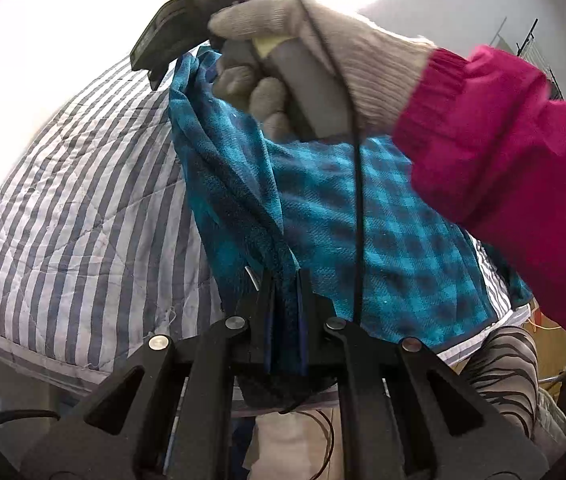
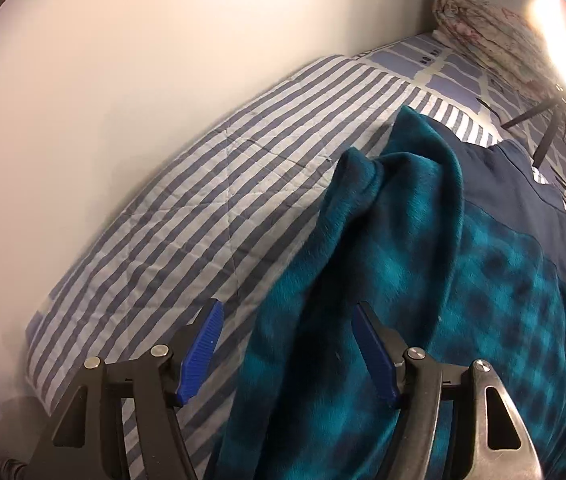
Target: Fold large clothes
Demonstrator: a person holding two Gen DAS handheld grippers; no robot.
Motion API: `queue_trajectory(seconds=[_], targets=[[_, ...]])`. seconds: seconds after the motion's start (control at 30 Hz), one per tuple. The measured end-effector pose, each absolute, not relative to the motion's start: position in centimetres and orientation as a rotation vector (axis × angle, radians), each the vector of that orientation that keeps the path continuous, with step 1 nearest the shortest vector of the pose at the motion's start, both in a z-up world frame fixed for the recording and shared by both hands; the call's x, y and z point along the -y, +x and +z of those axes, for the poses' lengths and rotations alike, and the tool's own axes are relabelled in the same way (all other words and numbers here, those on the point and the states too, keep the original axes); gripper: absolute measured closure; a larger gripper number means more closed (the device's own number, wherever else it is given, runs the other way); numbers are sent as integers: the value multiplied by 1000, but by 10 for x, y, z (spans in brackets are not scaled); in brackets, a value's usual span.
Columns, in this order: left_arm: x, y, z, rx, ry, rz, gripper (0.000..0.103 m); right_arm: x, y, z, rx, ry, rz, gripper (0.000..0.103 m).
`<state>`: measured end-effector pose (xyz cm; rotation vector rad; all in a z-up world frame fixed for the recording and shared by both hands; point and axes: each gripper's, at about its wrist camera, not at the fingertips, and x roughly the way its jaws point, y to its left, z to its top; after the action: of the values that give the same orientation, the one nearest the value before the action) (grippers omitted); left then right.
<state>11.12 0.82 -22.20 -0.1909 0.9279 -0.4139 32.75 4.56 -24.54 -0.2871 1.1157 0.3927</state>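
Left-wrist and right-wrist fisheye views of a fold in progress on a bed. The task's thing, a teal checked fleece garment (image 2: 463,280), lies partly on the striped quilt (image 2: 203,208) that covers the bed and is partly raised off it; its dark navy panel (image 2: 523,184) sits toward the far end, near a rolled bundle of bedding (image 2: 483,28) against the wall (image 2: 163,60). In the right-wrist view the long axis of the garment runs from the lower edge of the picture up and away toward that far end, and one raised fold (image 2: 363,168) stands just ahead of the right gripper (image 2: 287,344). The right gripper is spread, its blue pads (image 2: 199,356) apart; cloth lies below and between them, and the pads do not appear to press on it. The left gripper (image 1: 285,292) is pressed together and pinches a bunched edge of the same garment, which stretches up from it toward the gloved hand (image 1: 307,60) with the pink sleeve (image 1: 503,140) that carries the right gripper. The coming move, judged from this, turns on the right gripper, which is the free one and nearer the loose fold.
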Motion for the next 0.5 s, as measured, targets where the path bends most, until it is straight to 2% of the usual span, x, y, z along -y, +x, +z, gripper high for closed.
queue_trajectory(seconds=[0.27,0.5], targets=[[-10,112,-221,-922,-211,-430,96,-50,343,-250,-1108,-308,363,35],[-13,113,-219,-926,-245,-454,96,-26,376,-244,-1120,-160,345,35]])
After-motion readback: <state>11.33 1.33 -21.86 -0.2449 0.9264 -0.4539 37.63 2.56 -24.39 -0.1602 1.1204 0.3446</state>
